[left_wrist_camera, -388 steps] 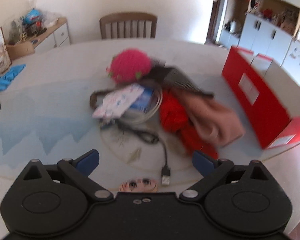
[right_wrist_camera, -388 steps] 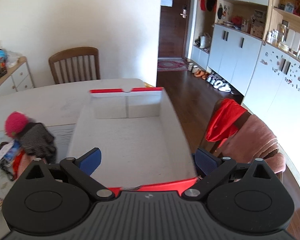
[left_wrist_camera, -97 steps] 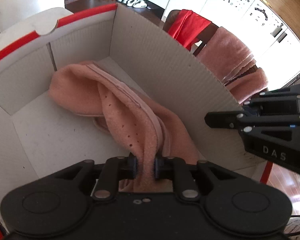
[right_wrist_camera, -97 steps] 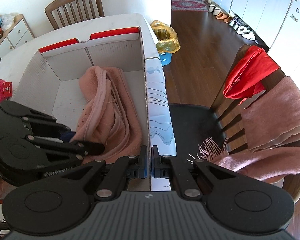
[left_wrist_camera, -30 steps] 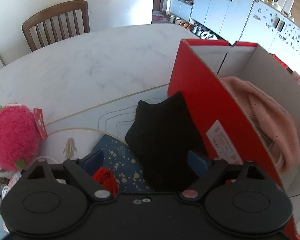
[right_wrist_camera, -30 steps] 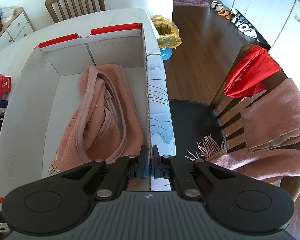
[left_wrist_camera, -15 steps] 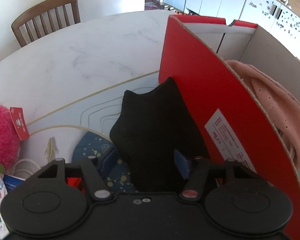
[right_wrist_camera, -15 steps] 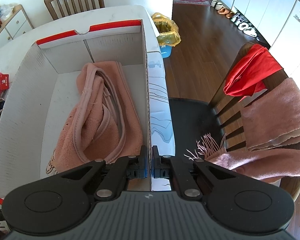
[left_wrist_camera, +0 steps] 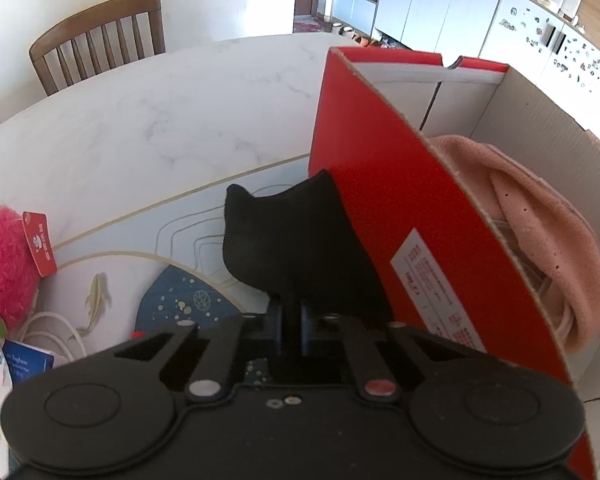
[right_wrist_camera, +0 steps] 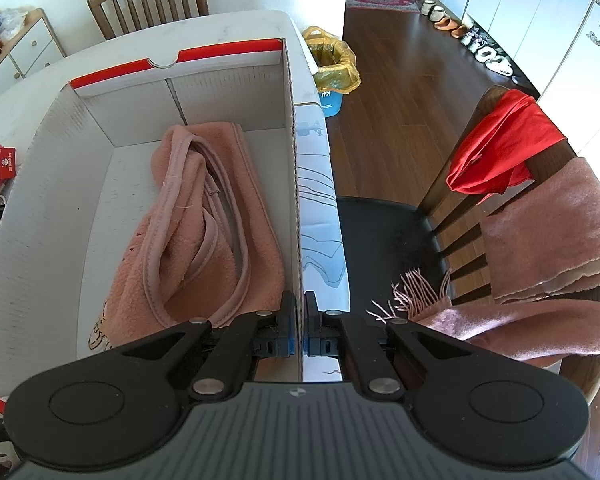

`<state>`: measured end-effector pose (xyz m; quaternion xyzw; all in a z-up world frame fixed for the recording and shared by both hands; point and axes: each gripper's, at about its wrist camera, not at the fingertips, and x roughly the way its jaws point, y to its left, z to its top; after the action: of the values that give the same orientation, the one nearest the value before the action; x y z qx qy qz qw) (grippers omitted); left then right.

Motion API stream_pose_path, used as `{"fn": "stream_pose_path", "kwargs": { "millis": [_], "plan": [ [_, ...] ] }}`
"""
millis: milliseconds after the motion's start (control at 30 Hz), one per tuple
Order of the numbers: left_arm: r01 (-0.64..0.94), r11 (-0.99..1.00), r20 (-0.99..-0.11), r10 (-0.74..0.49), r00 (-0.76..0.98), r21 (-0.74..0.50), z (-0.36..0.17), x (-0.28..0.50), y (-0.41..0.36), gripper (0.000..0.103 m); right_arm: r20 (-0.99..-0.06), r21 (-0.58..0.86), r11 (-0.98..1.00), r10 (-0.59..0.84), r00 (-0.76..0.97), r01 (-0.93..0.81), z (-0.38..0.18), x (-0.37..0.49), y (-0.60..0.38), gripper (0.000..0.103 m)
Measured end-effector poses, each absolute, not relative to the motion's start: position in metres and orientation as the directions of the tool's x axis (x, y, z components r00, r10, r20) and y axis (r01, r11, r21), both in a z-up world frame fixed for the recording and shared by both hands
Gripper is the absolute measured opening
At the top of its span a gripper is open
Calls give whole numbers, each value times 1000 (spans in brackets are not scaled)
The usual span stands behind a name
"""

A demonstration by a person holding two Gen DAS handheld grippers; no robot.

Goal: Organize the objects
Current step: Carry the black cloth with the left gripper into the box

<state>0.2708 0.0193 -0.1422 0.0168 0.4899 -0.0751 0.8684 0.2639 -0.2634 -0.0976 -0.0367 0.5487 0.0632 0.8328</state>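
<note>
My left gripper has its jaws closing on a black cloth, whose edge is pinched between the pads. The cloth lies on the table's printed mat, against the red outer wall of the cardboard box. A pink fleece garment lies inside the box, along its right side. My right gripper is shut on the box's right wall, with one finger inside and one outside.
A pink plush ball with a red tag, a white cable and a blue packet lie left of the cloth. The marble table stretches to a wooden chair. A chair with a pink scarf stands right.
The left gripper's jaws have come together on the black cloth and edged closer to the box. The right gripper has stayed shut on the box wall.
</note>
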Motion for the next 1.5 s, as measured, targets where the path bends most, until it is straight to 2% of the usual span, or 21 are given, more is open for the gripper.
{"fn": "stream_pose_path", "kwargs": {
  "millis": [433,833,1233,1500],
  "plan": [
    [79,991,-808,-137,574,-112,-107,249,30,3,-913,-5,989,56,403,-149,-98,263,-261,3],
    [121,974,-742,-226,631,-194,-51,230,29,3,-911,-3,988,60,409,-152,-98,262,-262,3],
    [255,942,-610,-335,718,-218,21,217,-1,3,-907,1,987,69,416,-162,-97,262,-260,3],
    [353,914,-618,-398,678,-201,19,227,-46,3,-906,6,986,74,416,-164,-96,261,-261,3]
  ]
}}
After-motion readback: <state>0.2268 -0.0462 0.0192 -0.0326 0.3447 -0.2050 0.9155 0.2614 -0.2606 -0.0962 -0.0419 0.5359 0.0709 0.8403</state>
